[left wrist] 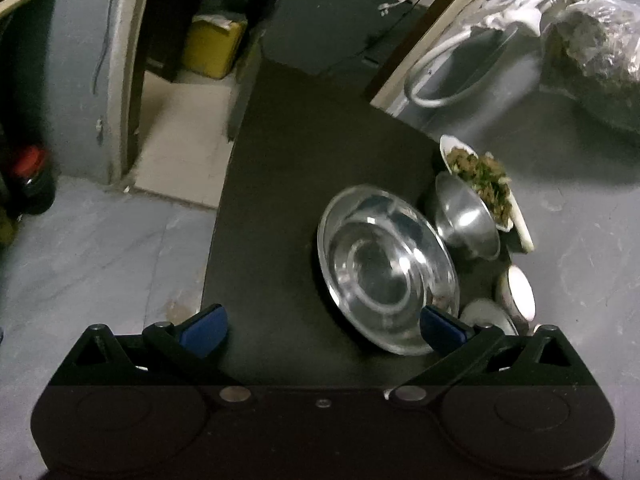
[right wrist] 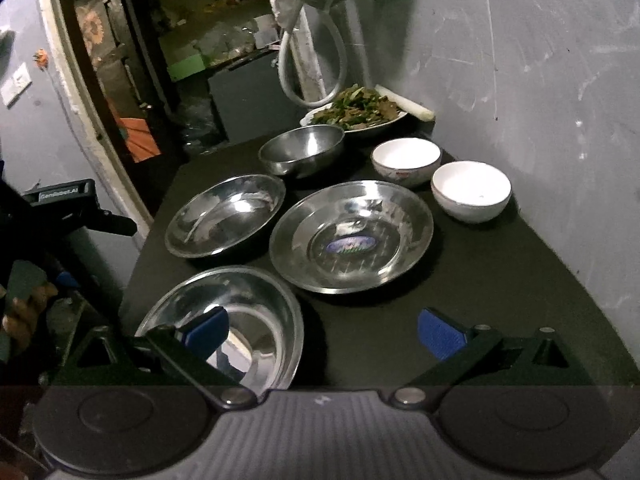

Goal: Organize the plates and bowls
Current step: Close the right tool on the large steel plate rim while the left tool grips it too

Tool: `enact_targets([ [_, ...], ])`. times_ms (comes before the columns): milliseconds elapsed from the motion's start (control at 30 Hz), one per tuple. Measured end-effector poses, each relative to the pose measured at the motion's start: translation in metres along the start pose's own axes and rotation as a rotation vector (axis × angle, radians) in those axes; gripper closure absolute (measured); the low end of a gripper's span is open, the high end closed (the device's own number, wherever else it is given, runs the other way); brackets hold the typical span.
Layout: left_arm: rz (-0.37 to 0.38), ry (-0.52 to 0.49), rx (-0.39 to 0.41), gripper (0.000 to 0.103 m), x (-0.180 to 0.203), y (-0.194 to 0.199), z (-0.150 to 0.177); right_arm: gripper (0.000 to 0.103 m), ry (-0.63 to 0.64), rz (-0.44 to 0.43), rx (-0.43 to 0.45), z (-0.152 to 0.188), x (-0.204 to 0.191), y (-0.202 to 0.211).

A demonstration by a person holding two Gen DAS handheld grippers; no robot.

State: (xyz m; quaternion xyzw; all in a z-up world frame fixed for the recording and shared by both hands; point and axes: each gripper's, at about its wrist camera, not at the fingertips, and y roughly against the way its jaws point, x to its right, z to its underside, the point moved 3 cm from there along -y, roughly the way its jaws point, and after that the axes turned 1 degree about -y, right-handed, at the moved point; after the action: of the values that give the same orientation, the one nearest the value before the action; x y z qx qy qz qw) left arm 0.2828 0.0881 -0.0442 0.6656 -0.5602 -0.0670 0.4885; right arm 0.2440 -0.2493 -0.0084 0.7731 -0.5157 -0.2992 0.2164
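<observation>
On the black table [right wrist: 500, 280] stand three wide steel plates [right wrist: 352, 236], [right wrist: 226, 214], [right wrist: 224, 320], a deep steel bowl [right wrist: 302, 148] and two white bowls [right wrist: 406, 156], [right wrist: 472, 190]. My right gripper [right wrist: 323, 332] is open above the table's near edge, its left pad [right wrist: 208, 332] over the nearest steel plate. My left gripper [left wrist: 324, 330] is open too, over bare table, its right pad [left wrist: 440, 330] at the near rim of a steel plate [left wrist: 388, 268]. The steel bowl [left wrist: 466, 220] and white bowls [left wrist: 520, 292] lie beyond.
A plate of cooked greens [right wrist: 356, 114] sits at the table's far corner by the grey wall [right wrist: 540, 100]. A white hose [right wrist: 312, 68] hangs behind it. A hand [right wrist: 24, 312] holds the left gripper's body [right wrist: 60, 200] beyond the table's left edge. An open doorway [left wrist: 180, 80] lies past the table.
</observation>
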Motion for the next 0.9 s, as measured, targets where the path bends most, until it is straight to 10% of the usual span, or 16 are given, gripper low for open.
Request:
enact_targets([
  [400,0.072,-0.065,-0.001,0.001,-0.003,-0.047,-0.020,0.000,0.084,0.051,0.019,-0.057,-0.021,-0.052],
  [900,0.125,-0.158,0.026,0.016,0.006,-0.063,-0.021,0.000,0.111,-0.082,0.009,-0.105,-0.046,-0.127],
])
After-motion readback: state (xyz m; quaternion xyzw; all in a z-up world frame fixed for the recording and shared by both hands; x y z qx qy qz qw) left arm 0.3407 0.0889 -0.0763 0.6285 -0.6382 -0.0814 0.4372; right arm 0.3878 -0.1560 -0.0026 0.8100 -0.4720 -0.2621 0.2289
